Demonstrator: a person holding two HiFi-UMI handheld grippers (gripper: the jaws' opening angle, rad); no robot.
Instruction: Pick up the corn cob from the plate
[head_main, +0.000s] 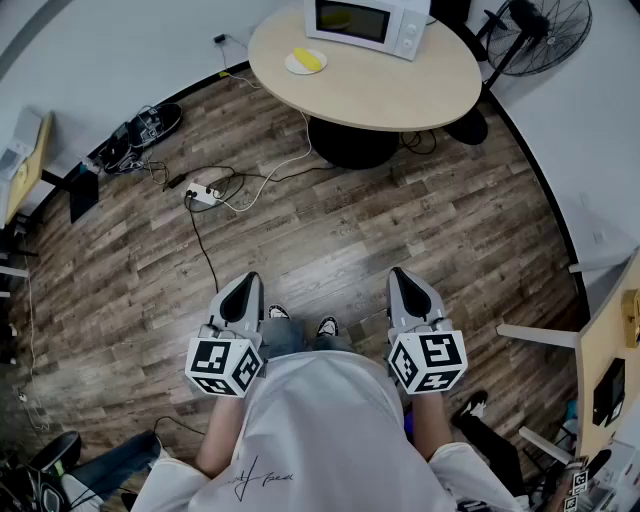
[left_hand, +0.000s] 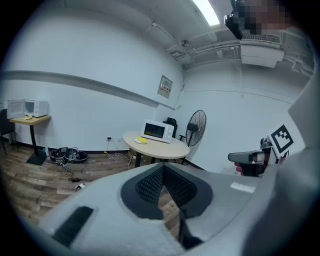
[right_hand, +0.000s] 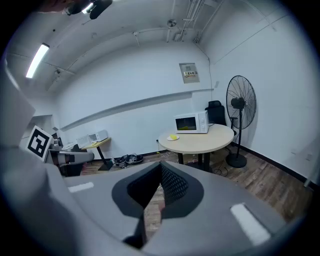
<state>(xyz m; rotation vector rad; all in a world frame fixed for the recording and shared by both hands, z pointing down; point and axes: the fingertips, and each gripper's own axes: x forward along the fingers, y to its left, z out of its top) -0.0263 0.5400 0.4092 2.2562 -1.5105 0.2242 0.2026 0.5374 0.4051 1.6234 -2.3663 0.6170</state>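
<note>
On the round table (head_main: 400, 95) a white plate (head_main: 291, 66) carries the yellow corn cob (head_main: 309, 59); a microwave (head_main: 366, 22) stands on the same table. We hold the left gripper (head_main: 244, 285) and the right gripper (head_main: 404, 280) well apart from the table (both have jaws pressed together, with nothing in them). Wooden floor (head_main: 330, 230) surrounds the table, and a fan (head_main: 545, 35) stands near it.

corn cob (head_main: 308, 58) on plate (head_main: 292, 67) beside microwave (head_main: 368, 24)

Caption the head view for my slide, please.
Left gripper and right gripper shut and empty, across the floor from a table with microwave and corn cob on plate.
</note>
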